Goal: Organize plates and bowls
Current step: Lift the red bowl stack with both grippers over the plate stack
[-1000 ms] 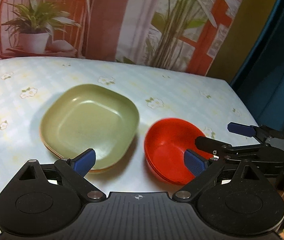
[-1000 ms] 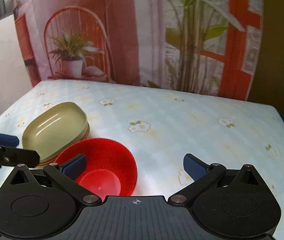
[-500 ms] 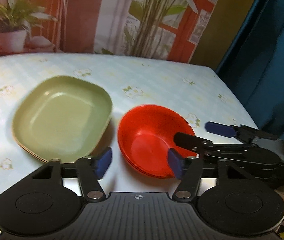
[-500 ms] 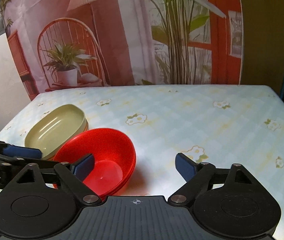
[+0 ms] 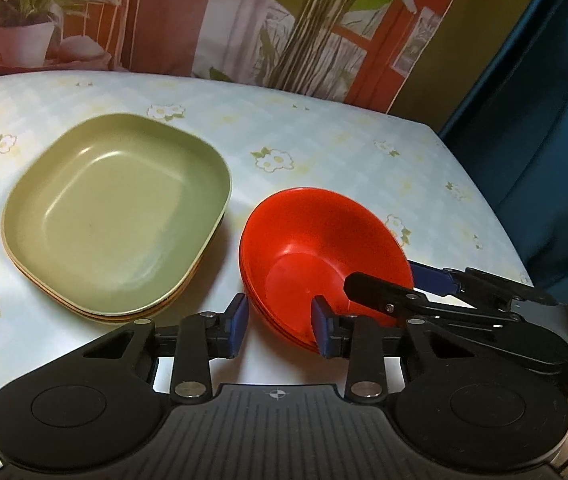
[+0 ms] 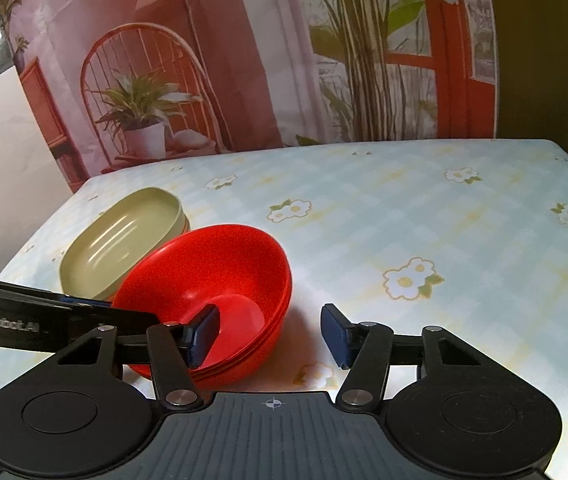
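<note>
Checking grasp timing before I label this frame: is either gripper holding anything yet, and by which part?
Nothing is gripped yet. Both grippers, left and right, straddle the near rim of the red bowls, jaws just closing, pads not pressing.

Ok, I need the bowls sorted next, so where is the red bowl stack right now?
The red bowl stack sits near the table's front edge, just right of the green plates in the left wrist view, with both tools straddling its near rim.

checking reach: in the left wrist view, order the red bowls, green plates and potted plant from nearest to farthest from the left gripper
From the left gripper:
1. Red bowls, rim between its fingers, right of centre.
2. Green plates, on the left, beyond the fingers.
3. Potted plant, far back left, on the backdrop.
</note>
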Motion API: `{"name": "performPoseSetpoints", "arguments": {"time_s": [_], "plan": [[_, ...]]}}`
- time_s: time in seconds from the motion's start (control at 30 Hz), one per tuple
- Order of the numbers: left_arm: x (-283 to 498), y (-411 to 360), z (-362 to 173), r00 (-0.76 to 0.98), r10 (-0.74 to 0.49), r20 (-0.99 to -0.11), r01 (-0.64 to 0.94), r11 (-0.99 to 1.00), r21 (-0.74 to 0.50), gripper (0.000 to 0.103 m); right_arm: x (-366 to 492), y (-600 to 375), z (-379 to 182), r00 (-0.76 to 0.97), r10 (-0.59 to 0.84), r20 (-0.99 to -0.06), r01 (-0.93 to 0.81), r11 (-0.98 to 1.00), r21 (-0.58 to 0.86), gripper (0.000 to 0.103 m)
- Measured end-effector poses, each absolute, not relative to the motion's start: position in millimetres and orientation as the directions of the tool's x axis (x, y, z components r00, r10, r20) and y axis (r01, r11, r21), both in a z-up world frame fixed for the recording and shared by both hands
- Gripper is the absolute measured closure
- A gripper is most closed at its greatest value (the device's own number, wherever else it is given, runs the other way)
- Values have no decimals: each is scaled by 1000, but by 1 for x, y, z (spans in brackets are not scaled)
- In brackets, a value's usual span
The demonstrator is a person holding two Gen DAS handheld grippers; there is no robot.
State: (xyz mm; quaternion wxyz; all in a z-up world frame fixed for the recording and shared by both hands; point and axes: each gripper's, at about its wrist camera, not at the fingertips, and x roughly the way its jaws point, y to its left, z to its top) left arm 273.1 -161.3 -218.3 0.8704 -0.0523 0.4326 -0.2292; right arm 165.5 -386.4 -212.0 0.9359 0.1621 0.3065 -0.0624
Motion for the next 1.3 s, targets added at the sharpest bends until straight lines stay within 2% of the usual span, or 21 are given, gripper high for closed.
{"name": "performPoseSetpoints", "arguments": {"time_s": [0.23, 0.3, 0.37, 0.43, 1.3], "plan": [[276, -158, -222, 537, -444, -717, 337, 892, -300, 78, 166, -386, -214, 806, -14, -592, 219, 936, 277, 63], [275, -159, -222, 542, -443, -715, 337, 893, -298, 80, 166, -386, -215, 806, -9, -592, 219, 933, 285, 67], [274, -160, -221, 548, -435, -715, 342, 896, -283, 82, 166, -387, -215, 808, -5, -589, 219, 931, 292, 78], [274, -161, -221, 549, -430, -716, 340, 898, -278, 83, 167, -386, -215, 808, -7, -589, 223, 930, 294, 82], [274, -161, -219, 543, -430, -721, 347, 897, -273, 82, 170, -384, -212, 786, -30, -617, 257, 924, 282, 87]]}}
